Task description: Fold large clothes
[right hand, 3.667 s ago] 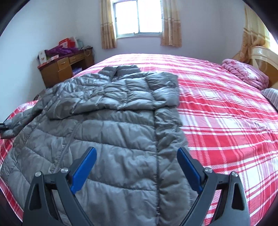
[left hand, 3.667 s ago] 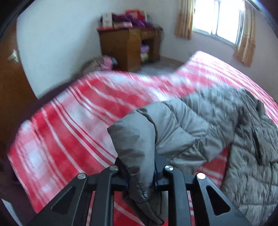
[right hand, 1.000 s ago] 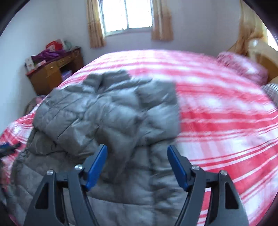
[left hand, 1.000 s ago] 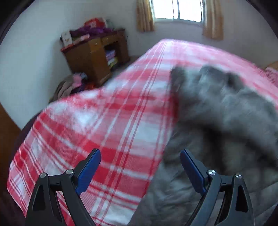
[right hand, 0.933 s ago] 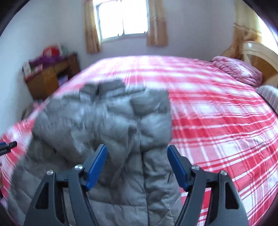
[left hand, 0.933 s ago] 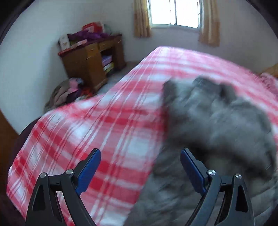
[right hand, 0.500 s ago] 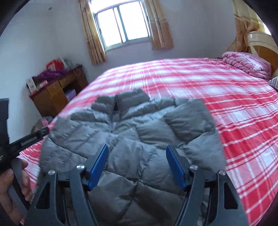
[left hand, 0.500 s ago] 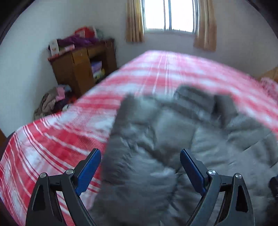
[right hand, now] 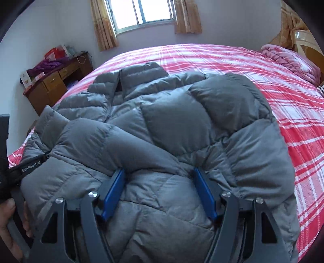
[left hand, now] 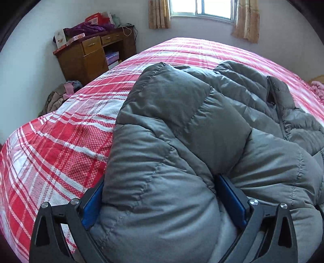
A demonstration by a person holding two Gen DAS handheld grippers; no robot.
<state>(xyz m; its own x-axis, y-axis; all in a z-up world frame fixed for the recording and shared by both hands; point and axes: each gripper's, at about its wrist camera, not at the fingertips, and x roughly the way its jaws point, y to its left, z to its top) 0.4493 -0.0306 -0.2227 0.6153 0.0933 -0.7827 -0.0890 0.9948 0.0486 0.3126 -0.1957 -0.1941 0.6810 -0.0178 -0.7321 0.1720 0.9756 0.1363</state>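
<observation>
A grey quilted puffer jacket lies on a red and white plaid bed, sleeves folded in over its body. My left gripper is open, with the jacket's near left edge bulging between its blue pads. In the right wrist view the jacket fills the middle, collar toward the window. My right gripper is open, its pads astride a thick fold at the jacket's near edge. The left gripper's body and the hand holding it show at the left edge of that view.
A wooden desk piled with boxes and purple cloth stands by the far wall, with a heap of clothes on the floor. A folded pink quilt and a headboard are at the bed's right end. A curtained window is behind.
Both grippers have dropped down and forward onto the jacket's near edge, so padded fabric now sits between their pads. The left one swung right from over bare bedspread; earlier it let go of a sleeve.
</observation>
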